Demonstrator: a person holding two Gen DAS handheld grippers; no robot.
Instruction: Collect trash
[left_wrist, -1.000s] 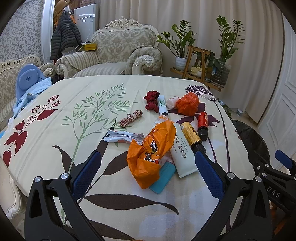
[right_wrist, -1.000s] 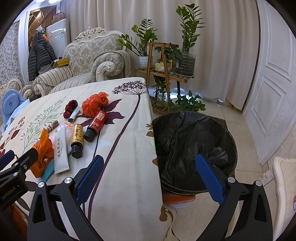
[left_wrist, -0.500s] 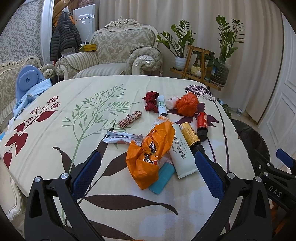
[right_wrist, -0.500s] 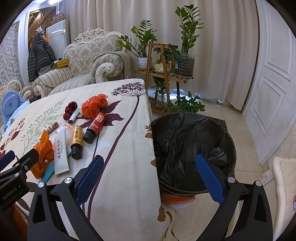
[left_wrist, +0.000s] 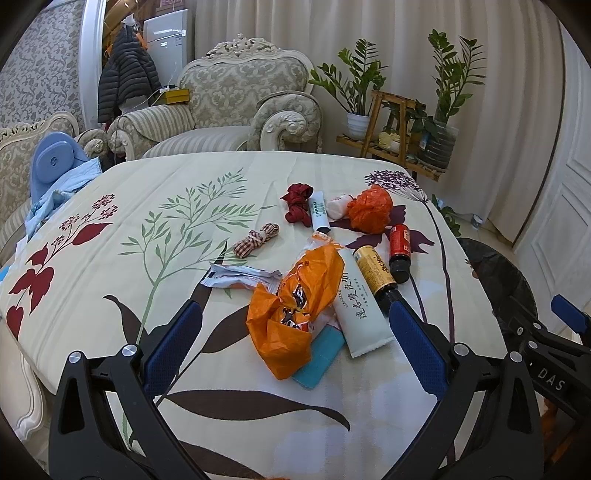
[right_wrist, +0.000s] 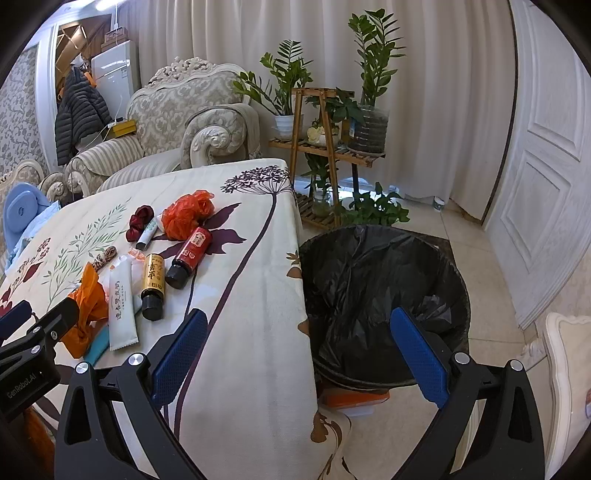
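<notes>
Lining up left gripper (left_wrist: 295, 345), jaws wide and empty, on orange wrapper (left_wrist: 295, 295) mid-desk; right gripper (right_wrist: 299, 354) empty too. Probably pinch the crumpled bulk, clear of the tube (left_wrist: 360, 306).

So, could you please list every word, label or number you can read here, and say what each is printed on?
"DAS": right gripper body, partly cut off.
"GenRobot.AI": left gripper body.
"LANSING": white tube; its Chinese characters are too unclear to transcribe.
Gold-labelled bottle and red-labelled bottle: Chinese print, unreadable.
Small green-and-white tube: too small to read.
</notes>
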